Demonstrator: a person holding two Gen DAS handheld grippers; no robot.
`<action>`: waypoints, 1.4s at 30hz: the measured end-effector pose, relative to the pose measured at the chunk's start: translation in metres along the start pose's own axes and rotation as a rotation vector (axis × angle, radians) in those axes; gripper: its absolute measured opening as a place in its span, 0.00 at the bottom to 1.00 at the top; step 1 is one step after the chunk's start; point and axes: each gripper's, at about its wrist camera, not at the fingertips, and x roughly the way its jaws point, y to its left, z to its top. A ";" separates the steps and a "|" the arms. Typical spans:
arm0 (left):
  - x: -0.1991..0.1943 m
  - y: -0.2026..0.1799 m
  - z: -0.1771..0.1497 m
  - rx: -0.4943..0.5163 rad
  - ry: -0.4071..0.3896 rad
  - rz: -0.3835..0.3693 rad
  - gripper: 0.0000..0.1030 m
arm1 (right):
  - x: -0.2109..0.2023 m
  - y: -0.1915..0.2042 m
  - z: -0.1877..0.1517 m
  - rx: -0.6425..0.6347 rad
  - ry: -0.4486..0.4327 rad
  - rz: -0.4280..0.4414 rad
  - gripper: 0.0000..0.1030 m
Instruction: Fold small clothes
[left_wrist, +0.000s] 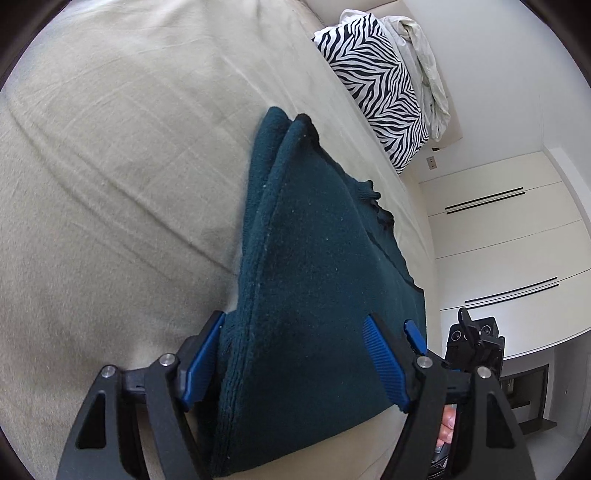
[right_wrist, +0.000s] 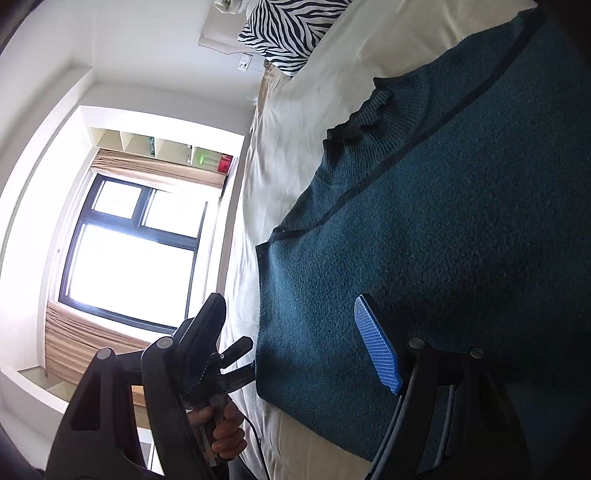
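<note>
One wide cream bed sheet (left_wrist: 122, 155), soft and wrinkled, with one fuzzy dark teal knit sweater (left_wrist: 317, 280) lying folded on top and one zebra-striped pillow (left_wrist: 373, 92) at the far end. Two black tongs with bumpy blue pads: left gripper (left_wrist: 295, 363) spread wide around the sweater's folded edge, not squeezing; right gripper (right_wrist: 295, 347) spread wide over the sweater's corner, holding nothing. No words to read anywhere.

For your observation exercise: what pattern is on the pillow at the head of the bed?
Black-and-white zebra stripes on the pillow, clearest in the left wrist view.

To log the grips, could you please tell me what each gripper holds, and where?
Nothing is held: the left gripper and right gripper both stand open over the teal sweater.
</note>
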 end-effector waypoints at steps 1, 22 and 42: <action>0.001 0.001 0.000 -0.011 0.007 -0.012 0.74 | 0.005 0.003 -0.001 -0.009 0.016 -0.004 0.70; -0.006 -0.063 -0.001 0.036 0.020 -0.162 0.17 | 0.030 -0.019 0.022 0.100 0.058 0.100 0.69; 0.167 -0.204 -0.078 0.283 0.259 -0.299 0.62 | -0.123 -0.126 0.068 0.309 -0.136 0.269 0.75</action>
